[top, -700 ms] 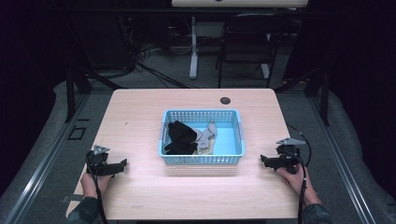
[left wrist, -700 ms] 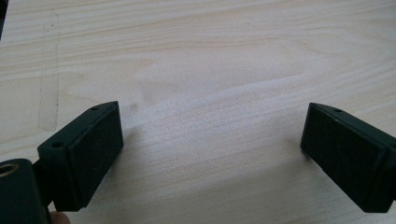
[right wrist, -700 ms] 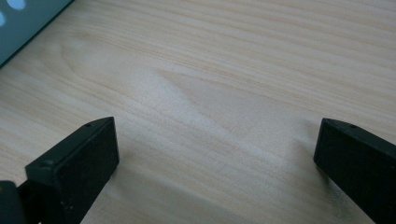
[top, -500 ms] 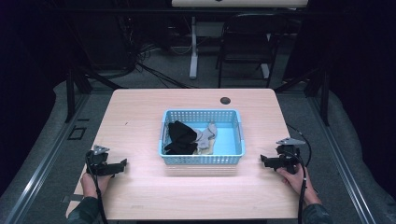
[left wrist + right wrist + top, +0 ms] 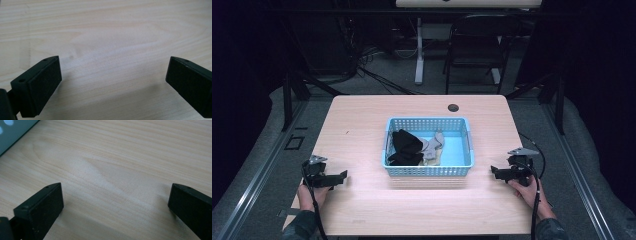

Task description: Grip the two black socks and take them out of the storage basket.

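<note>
A light blue perforated basket (image 5: 428,171) stands in the middle of the wooden table (image 5: 362,125). Inside it lie a black garment (image 5: 404,147) on the left and a grey and beige cloth (image 5: 433,147) beside it. My left gripper (image 5: 343,177) rests on the table near the front left, held by a hand, its jaws wide apart over bare wood (image 5: 112,75). My right gripper (image 5: 494,172) rests at the front right, just right of the basket, also open over bare wood (image 5: 115,202). A corner of the basket (image 5: 12,132) shows at the top left of the right gripper view.
A dark round grommet hole (image 5: 453,107) sits near the table's far edge. Beyond the table stand a chair (image 5: 477,45) and a white desk leg (image 5: 419,50) among floor cables. Bare tabletop lies left, right and in front of the basket.
</note>
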Available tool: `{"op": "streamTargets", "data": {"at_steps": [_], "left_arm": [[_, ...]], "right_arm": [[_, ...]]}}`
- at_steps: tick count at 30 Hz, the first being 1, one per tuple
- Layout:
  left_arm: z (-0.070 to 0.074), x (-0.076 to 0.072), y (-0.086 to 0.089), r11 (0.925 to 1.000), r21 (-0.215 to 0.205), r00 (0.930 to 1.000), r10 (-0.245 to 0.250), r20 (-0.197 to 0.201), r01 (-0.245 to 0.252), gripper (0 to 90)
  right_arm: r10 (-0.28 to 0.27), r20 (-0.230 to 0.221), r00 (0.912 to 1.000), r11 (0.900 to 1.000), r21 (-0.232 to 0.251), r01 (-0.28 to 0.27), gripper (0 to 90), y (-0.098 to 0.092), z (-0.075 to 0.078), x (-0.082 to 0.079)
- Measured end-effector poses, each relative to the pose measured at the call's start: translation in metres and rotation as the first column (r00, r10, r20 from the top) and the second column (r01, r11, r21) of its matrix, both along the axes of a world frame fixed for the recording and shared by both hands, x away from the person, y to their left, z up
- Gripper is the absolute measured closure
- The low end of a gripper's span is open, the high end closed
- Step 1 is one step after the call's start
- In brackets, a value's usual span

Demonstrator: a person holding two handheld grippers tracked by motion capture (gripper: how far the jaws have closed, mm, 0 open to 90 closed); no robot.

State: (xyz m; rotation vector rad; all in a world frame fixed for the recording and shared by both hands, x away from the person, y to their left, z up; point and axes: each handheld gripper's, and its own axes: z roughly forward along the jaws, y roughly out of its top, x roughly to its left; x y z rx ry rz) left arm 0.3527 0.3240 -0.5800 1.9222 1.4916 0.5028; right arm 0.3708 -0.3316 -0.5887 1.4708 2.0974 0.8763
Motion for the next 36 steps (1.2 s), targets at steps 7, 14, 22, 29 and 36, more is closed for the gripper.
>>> {"op": "streamTargets", "data": {"at_steps": [7, 14, 22, 29, 36], "left_arm": [[0.043, -0.002, -0.005, 0.9971, -0.07, 0.9954, -0.023, 0.093, 0.03, 0.2], [0.073, 0.001, -0.022, 0.9935, -0.079, 0.9892, -0.072, 0.127, 0.082, 0.2], [0.103, 0.012, -0.052, 0.9863, -0.06, 0.9789, -0.143, 0.146, 0.153, 0.1], [0.115, 0.025, -0.084, 0.9815, -0.031, 0.9729, -0.183, 0.142, 0.189, 0.1], [0.119, 0.043, -0.118, 0.9733, -0.008, 0.9663, -0.227, 0.123, 0.229, 0.1]], "right_arm": [[-0.009, 0.008, 0.9999, 1.0, 0.006, 0.009, 0.0, 0.001, -0.001, 0.0], [-0.009, 0.008, 0.9999, 1.0, 0.005, 0.009, 0.0, 0.001, -0.001, 0.0], [-0.01, 0.007, 0.9999, 1.0, 0.005, 0.01, 0.0, 0.001, -0.001, 0.0], [-0.01, 0.007, 0.9999, 1.0, 0.004, 0.01, 0.0, 0.001, -0.001, 0.0], [-0.009, 0.008, 0.9999, 1.0, 0.004, 0.009, 0.0, 0.001, -0.001, 0.0]]}}
